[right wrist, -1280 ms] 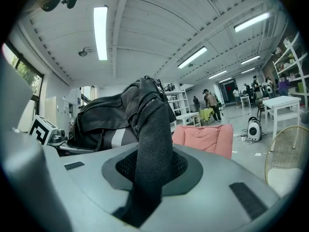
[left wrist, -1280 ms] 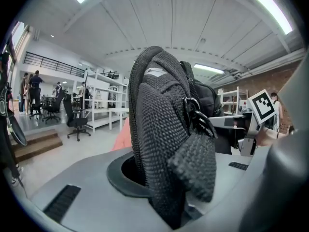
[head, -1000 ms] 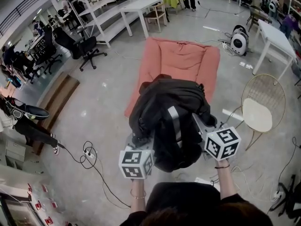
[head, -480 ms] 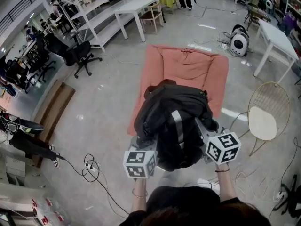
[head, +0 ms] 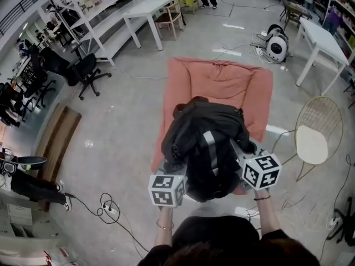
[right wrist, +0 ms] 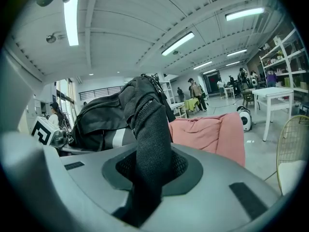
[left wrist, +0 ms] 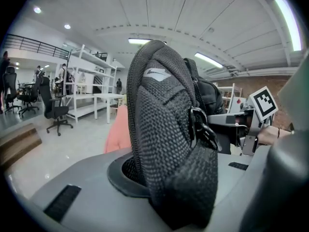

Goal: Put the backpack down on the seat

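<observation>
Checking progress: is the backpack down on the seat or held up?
Held up: the left gripper and right gripper clamp the backpack over the seat. Contact underneath: cannot tell.

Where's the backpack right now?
Head view, centre: the black backpack is held by its straps in the left claw and right claw, over the near end of the pink seat, left of the wire chair.

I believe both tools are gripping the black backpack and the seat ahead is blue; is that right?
Not quite: the seat is pink, not blue, as the head view shows. The left tool and right tool do grip the black backpack.
</observation>
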A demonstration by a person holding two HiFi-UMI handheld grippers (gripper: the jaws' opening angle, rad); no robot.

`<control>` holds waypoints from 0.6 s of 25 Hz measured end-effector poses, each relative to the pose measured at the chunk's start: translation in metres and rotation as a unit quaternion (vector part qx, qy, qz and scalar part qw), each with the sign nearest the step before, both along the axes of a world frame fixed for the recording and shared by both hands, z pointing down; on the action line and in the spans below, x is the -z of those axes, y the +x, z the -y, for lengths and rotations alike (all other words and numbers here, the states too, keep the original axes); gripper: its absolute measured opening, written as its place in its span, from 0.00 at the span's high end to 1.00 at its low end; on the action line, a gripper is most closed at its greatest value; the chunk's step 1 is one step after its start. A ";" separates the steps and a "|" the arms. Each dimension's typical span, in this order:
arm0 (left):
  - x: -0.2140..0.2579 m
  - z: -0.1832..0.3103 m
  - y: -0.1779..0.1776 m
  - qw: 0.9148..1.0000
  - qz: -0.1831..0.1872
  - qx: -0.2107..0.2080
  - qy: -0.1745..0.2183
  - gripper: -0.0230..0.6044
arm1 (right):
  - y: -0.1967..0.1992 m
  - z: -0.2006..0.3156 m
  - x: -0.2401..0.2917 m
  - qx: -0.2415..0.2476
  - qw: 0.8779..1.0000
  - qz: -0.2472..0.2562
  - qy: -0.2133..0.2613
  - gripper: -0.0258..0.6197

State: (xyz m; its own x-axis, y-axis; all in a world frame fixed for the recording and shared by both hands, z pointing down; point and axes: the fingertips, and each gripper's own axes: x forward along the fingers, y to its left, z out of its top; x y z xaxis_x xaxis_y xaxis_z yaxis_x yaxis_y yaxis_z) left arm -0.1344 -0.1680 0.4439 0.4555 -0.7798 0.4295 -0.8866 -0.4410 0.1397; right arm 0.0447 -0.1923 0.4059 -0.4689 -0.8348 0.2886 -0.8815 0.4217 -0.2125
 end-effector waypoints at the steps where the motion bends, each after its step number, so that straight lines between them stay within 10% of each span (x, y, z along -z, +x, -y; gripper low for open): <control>1: -0.003 0.005 -0.001 1.000 0.001 -0.004 -0.002 0.78 | -0.001 0.005 -0.003 -0.002 1.000 -0.001 -0.003 0.83; 15: -0.065 0.084 0.000 0.999 -0.008 0.001 -0.044 0.78 | -0.002 0.090 -0.061 -0.007 0.999 -0.012 -0.042 0.83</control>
